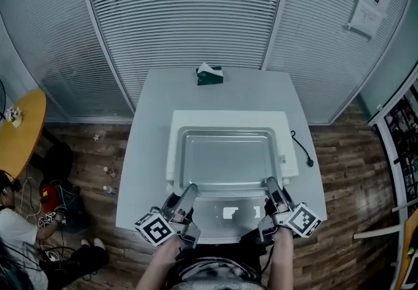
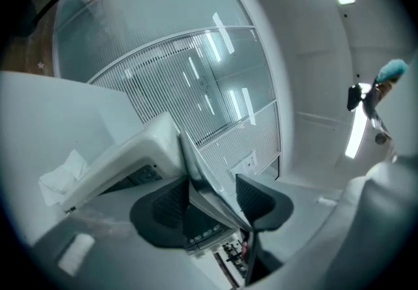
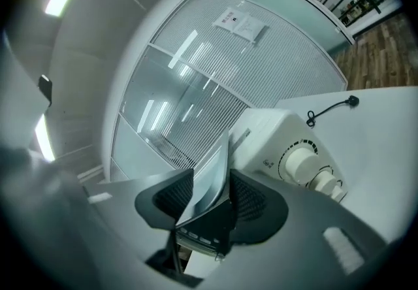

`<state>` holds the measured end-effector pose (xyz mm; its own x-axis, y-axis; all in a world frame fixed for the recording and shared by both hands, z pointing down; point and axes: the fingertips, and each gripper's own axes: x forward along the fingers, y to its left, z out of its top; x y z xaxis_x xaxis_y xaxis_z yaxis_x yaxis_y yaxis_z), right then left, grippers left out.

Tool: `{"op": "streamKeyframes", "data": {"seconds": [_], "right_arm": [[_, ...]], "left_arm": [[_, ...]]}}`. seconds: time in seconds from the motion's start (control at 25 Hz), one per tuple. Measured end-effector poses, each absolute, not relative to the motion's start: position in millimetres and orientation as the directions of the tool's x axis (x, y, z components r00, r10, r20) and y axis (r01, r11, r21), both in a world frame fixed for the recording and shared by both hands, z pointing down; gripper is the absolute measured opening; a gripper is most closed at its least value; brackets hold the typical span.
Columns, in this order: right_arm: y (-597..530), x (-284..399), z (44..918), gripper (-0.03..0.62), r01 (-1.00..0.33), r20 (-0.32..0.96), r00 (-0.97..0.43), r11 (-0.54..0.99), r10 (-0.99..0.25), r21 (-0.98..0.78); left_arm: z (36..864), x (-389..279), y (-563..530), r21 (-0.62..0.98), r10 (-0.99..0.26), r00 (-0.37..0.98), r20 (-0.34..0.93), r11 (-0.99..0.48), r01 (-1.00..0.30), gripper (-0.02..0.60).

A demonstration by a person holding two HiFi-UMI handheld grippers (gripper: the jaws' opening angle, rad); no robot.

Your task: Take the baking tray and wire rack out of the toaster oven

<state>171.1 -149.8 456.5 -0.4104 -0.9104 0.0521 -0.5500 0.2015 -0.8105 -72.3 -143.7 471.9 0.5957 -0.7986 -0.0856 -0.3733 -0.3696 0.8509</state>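
Observation:
The metal baking tray (image 1: 228, 155) lies flat over the top of the white toaster oven (image 1: 171, 151), whose glass door (image 1: 228, 211) hangs open toward me. My left gripper (image 1: 189, 191) is at the tray's near left corner and my right gripper (image 1: 270, 185) at its near right corner. In the left gripper view the tray's rim (image 2: 202, 184) runs between the jaws of the left gripper (image 2: 215, 200), with a gap to the right pad. In the right gripper view the rim (image 3: 212, 174) stands loosely between the jaws of the right gripper (image 3: 212, 194). No wire rack shows.
The oven stands on a grey table (image 1: 150, 125) against a blind-covered glass wall. A green tissue box (image 1: 209, 74) sits at the table's far edge and the oven's cord (image 1: 300, 148) trails right. The oven's knobs (image 3: 307, 164) face me. A yellow round table (image 1: 19, 132) stands at left.

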Motion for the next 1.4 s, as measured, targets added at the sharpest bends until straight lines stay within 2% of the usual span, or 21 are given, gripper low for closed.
{"op": "streamKeyframes", "data": {"seconds": [0.04, 0.16, 0.24, 0.4, 0.56, 0.68, 0.8, 0.92, 1.4], "right_arm": [[-150, 170, 454, 0.186, -0.564, 0.05, -0.419, 0.216, -0.907, -0.797], [-146, 166, 453, 0.266, -0.609, 0.072, -0.448, 0.245, -0.891, -0.754], [-142, 165, 457, 0.318, -0.64, 0.097, -0.455, 0.249, -0.885, -0.727], [-130, 167, 456, 0.364, -0.73, 0.114, -0.441, 0.281, -0.89, -0.623], [-118, 174, 443, 0.368, -0.872, 0.092, -0.372, 0.313, -0.924, -0.376], [-115, 171, 438, 0.37, -0.905, 0.072, -0.369, 0.341, -0.927, -0.255], [-119, 161, 443, 0.368, -0.923, 0.124, -0.378, 0.363, -0.917, -0.129], [-124, 156, 445, 0.368, -0.929, 0.147, -0.371, 0.365, -0.917, -0.062], [-159, 160, 446, 0.357, -0.943, 0.193, -0.332, 0.324, -0.923, -0.072]], "left_arm": [[471, -72, -143, 0.83, -0.8, 0.594, -0.084, -0.386, -0.403, 0.236], [471, -72, -140, 0.771, -0.814, 0.578, -0.059, -0.405, -0.491, 0.319], [474, -78, -137, 0.739, -0.831, 0.555, -0.034, -0.394, -0.546, 0.337], [480, -93, -128, 0.599, -0.861, 0.507, 0.037, -0.387, -0.701, 0.4], [464, -102, -122, 0.29, -0.884, 0.465, 0.041, -0.435, -0.852, 0.43], [457, -93, -120, 0.12, -0.862, 0.506, 0.032, -0.499, -0.858, 0.43], [462, -83, -124, 0.006, -0.847, 0.525, 0.088, -0.526, -0.85, 0.428], [465, -76, -128, -0.01, -0.839, 0.53, 0.124, -0.535, -0.845, 0.428], [464, -67, -159, -0.021, -0.823, 0.551, 0.137, -0.559, -0.829, 0.422]]}}
